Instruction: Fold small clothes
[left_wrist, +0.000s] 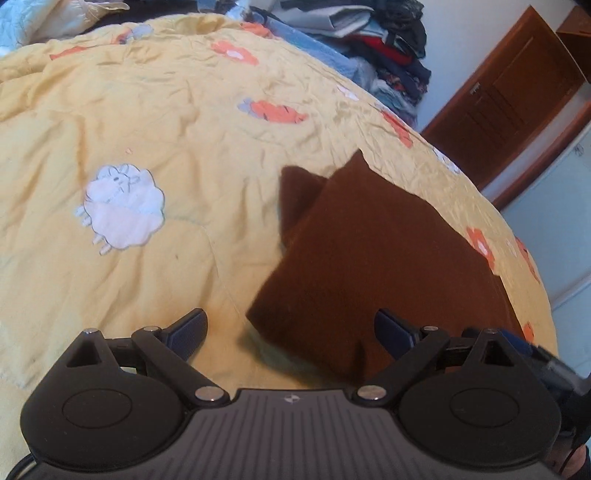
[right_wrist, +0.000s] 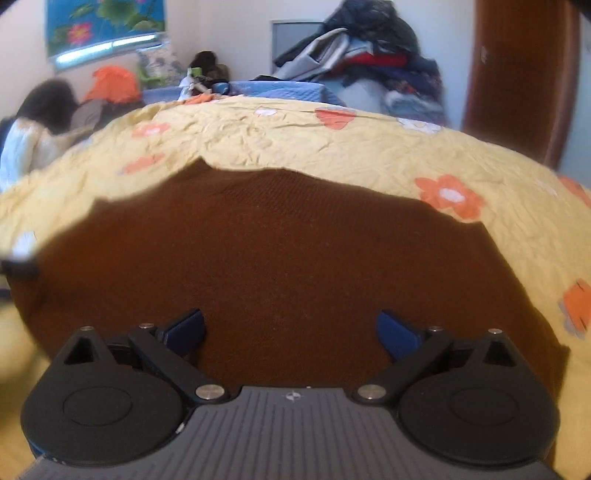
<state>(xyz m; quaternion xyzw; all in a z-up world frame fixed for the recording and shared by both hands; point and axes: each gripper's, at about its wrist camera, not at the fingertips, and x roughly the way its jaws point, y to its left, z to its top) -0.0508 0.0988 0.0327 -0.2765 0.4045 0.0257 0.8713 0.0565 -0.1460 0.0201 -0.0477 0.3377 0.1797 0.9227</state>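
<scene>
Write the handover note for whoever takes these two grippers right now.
Left gripper: open, empty, over the near left corner of the brown knit garment.
Right gripper: open, empty, above the garment's middle.
Garment lies on the yellow flowered bedspread, with at least one fold in: layered edges show at its far corner.
Left: check the fold, finish and set aside.

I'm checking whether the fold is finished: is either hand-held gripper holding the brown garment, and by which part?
Nothing is held. The left hand-held gripper and right hand-held gripper both stand open, and the brown garment lies loose on the yellow bedspread.
</scene>
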